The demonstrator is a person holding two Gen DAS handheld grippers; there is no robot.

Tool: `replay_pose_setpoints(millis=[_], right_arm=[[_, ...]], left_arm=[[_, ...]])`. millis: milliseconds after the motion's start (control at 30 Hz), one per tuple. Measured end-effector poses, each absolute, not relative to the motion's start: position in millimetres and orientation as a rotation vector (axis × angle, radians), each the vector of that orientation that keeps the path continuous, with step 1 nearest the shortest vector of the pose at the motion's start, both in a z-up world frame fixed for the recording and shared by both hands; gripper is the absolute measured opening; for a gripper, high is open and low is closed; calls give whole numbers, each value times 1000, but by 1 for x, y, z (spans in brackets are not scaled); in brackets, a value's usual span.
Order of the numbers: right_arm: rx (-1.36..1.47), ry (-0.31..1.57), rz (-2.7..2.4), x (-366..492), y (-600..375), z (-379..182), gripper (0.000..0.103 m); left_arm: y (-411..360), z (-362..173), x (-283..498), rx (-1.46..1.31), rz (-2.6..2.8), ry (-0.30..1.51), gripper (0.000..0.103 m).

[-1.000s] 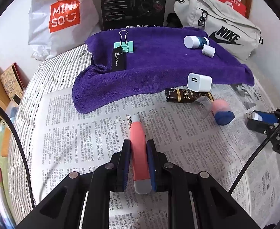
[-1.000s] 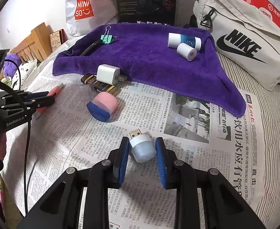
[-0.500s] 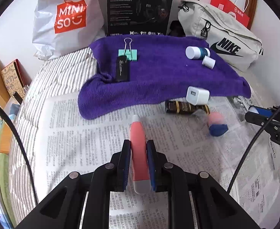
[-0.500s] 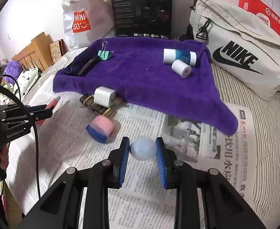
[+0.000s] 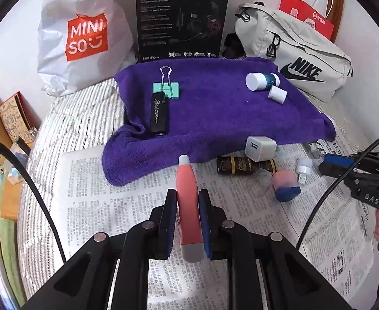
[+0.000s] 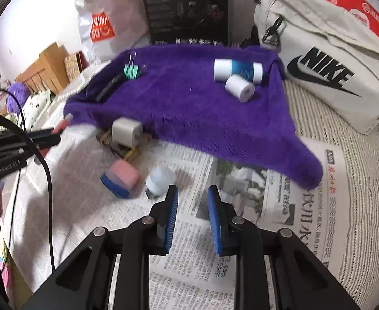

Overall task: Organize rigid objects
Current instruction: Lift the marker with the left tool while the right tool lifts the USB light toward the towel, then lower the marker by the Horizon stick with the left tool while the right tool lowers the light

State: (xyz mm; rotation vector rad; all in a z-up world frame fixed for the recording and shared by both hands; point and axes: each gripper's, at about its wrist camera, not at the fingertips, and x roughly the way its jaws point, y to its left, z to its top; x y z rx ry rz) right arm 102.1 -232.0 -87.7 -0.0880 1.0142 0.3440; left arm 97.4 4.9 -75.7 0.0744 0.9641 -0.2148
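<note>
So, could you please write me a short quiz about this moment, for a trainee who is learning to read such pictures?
1. True or false: the left tool grips the pink pen.
2. Where does the white charger cube rest? A: in the middle of the purple towel. B: touching the brown bottle. C: inside the Nike bag.
3. Fill in: between the pads of the right tool there is ____.

Key: 1 true. 2 B. 3 nothing; the small USB light lies beside the tool on the newspaper.
</note>
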Motion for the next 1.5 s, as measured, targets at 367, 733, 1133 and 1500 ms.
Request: replay_pose_setpoints(millis=[367, 733, 1133, 1500], right_arm=[[-119, 970, 373, 109, -206, -93, 59], [-141, 1005, 377, 107, -208, -103, 32], [-89, 989, 346, 116, -229, -73, 32], [-55, 954, 330, 134, -239, -46, 32]], left_arm=[[6, -84, 99, 76, -217, 984, 17], [12, -83, 99, 66, -213, 982, 17], [17, -52, 102, 64, -202, 942, 17], [15, -35, 121, 56, -201, 921, 17]])
